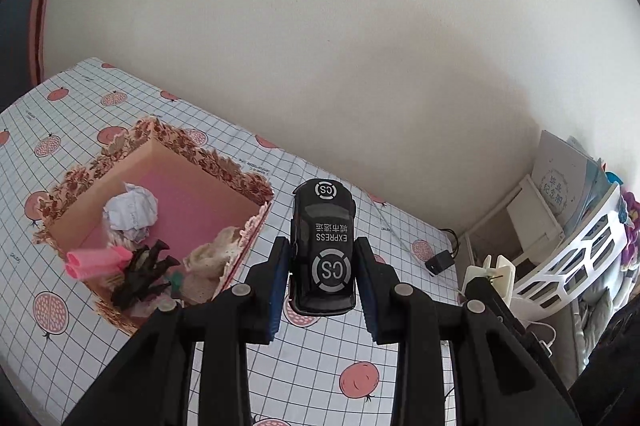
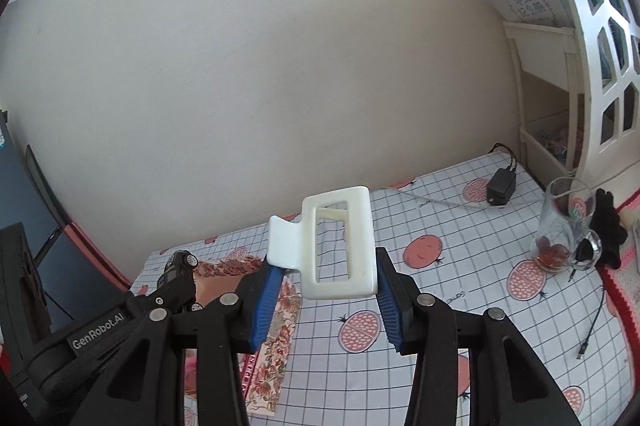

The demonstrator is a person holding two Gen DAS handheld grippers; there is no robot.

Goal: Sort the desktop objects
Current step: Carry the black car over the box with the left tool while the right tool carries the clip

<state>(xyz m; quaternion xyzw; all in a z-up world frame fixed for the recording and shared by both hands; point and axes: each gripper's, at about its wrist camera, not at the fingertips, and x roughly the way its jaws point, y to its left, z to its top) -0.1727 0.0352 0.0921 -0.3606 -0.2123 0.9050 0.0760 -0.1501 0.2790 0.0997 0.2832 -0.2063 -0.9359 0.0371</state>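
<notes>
While raised above the table (image 1: pixel 120 114): left gripper (image 1: pixel 323 266) clamping black toy car (image 1: pixel 324 246), right gripper (image 2: pixel 324 278) clamping white hair claw (image 2: pixel 340 246).

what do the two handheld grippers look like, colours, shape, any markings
Both the left gripper and the right gripper are matte black plastic linkages with round silver pivot pins and two fingers carrying ribbed blue pads. White "GenRobot.AI" lettering shows on the left gripper's body in the right wrist view. No cables, sleeves or hands are visible.
</notes>
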